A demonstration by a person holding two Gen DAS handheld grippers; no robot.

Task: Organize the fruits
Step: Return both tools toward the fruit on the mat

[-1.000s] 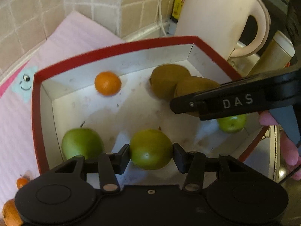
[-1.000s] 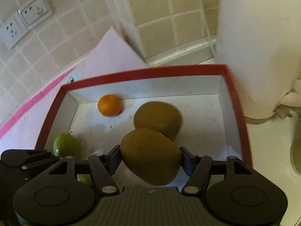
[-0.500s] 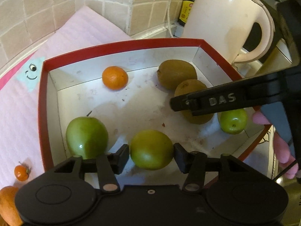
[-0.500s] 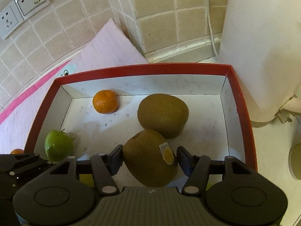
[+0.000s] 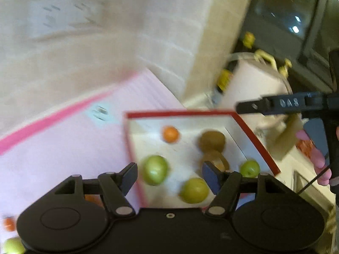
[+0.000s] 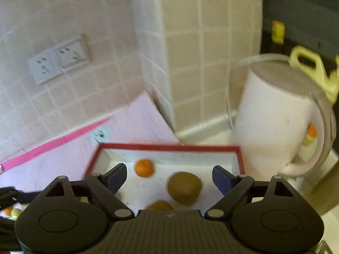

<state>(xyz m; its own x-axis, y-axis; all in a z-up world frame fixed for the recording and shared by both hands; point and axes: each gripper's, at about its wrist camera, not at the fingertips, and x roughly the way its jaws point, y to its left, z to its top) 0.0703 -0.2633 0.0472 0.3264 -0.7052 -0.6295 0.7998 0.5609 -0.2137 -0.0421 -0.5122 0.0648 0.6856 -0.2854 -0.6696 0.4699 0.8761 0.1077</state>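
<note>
A red-rimmed white box (image 5: 180,113) holds an orange (image 5: 170,134), two kiwis (image 5: 212,140), two large green apples (image 5: 154,169) and a small green one (image 5: 250,168). My left gripper (image 5: 169,177) hovers above the box's near left corner, jaws opening, nothing between the pads. My right gripper (image 6: 169,177) hangs over the box (image 6: 169,147), jaws also opening and empty. Below it lie a kiwi (image 6: 184,187), a second kiwi (image 6: 160,205) and the orange (image 6: 144,167). The left wrist view is blurred.
A white kettle (image 6: 273,131) stands right of the box against the tiled wall. The box sits on a pink mat (image 5: 63,148). Small loose fruits (image 5: 9,223) lie on the mat at lower left. Wall sockets (image 6: 57,61) are above. A person's hand (image 5: 317,156) holds the right gripper.
The left gripper let go of the green apple and the right gripper let go of the kiwi. Both opened and rose away from the box, and the left view swung left.
</note>
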